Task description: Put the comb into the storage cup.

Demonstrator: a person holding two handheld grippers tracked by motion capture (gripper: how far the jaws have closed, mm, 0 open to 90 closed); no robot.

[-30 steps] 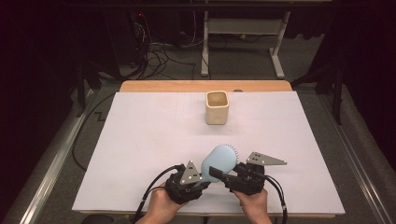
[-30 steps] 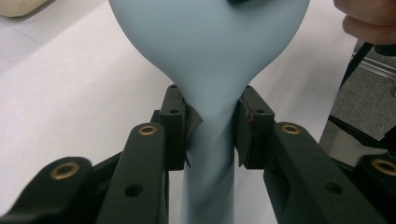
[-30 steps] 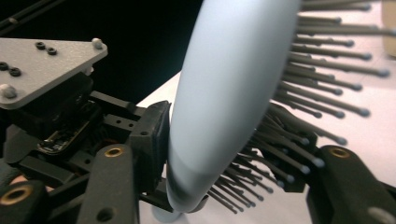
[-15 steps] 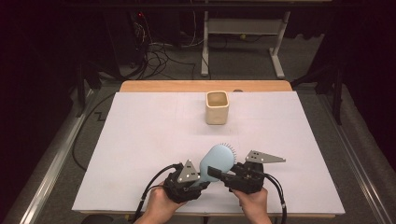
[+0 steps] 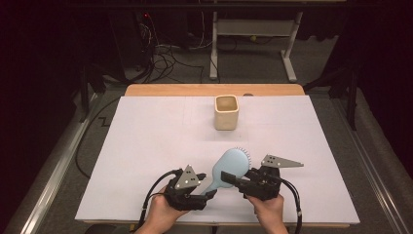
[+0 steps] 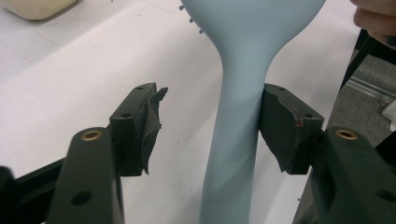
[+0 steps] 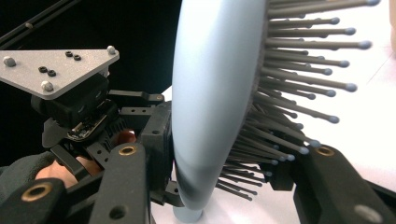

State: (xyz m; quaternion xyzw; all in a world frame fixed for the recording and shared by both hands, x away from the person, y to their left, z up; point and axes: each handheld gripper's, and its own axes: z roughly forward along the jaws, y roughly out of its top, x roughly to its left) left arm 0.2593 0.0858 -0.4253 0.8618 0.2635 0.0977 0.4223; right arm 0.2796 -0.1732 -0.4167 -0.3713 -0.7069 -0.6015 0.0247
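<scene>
My right gripper [image 5: 233,176] clamps the blue hairbrush [image 5: 229,165] head near the cup [image 5: 226,112]; my left gripper [image 5: 207,194], jaws just parted around its handle, risks letting it pivot.

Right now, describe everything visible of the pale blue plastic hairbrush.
The pale blue plastic hairbrush has a smooth oval head, grey ball-tipped bristles and a slim handle. The right gripper clamps the head, back against one jaw, bristles against the other. The left gripper, jaws just opened, straddles the handle; one pad touches it.
</scene>
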